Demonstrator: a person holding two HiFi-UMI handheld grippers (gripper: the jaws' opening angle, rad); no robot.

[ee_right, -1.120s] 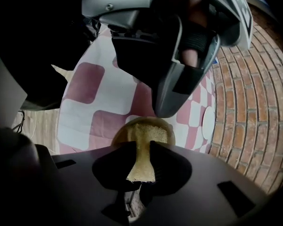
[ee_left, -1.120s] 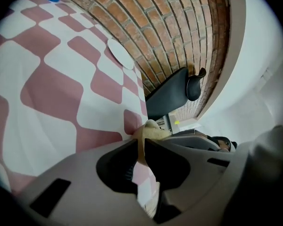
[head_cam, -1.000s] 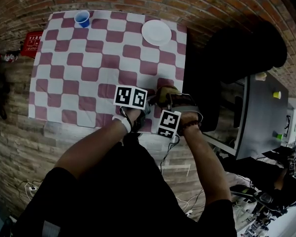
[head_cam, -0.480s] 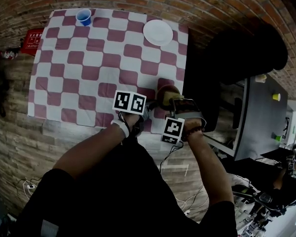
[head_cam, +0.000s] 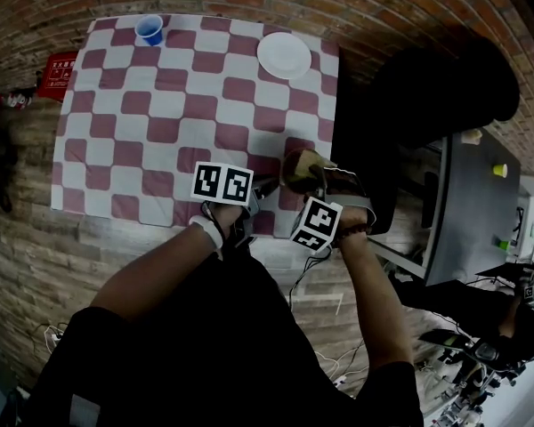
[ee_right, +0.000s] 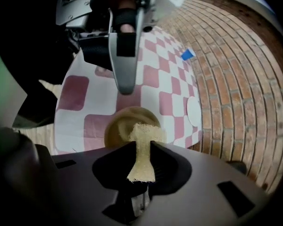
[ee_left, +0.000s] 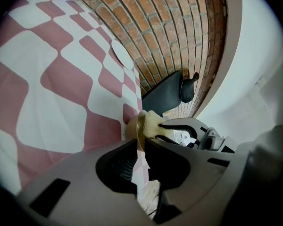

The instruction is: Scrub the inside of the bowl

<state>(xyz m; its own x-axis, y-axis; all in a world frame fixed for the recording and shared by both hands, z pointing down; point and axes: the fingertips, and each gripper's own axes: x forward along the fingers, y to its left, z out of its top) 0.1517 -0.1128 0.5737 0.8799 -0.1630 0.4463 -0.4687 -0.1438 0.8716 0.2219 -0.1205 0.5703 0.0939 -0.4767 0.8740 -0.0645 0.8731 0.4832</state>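
Bowl (ee_right: 124, 125), tan, sat at the near right edge of the checkered tablecloth (head_cam: 160, 105), close to the table corner. Left gripper (ee_left: 140, 145) had its jaws nearly together, pinched on the bowl's thin rim, one jaw inside the wall and one outside. Right gripper (ee_right: 141, 147) had its jaws clamped tight on a yellowish sponge (ee_right: 142, 149), whose free end bulged out past the tips into the bowl.

Handling, as a guess: the bowl looked thin-walled, stiff and light, so it would likely skid or tip under scrubbing pressure. The rim was the sensible place to hold it, on the side away from the sponge. The sponge was soft, squashed flat where the jaws held it, and likely to bend instead of push if held too far back.

The right gripper view showed the bowl's inside face and the sponge pinched to a narrow strip. The left gripper view did not show that. It showed the rim edge-on between its own jaws and the sponge lying against the inner wall by the rim. Only the head view showed where the bowl sat on the table, plus a blue cup (head_cam: 149, 30) and a white plate (head_cam: 283, 55) well apart at the far edge. The jaws were not readable there. Whether the bowl was tilted could not be told.
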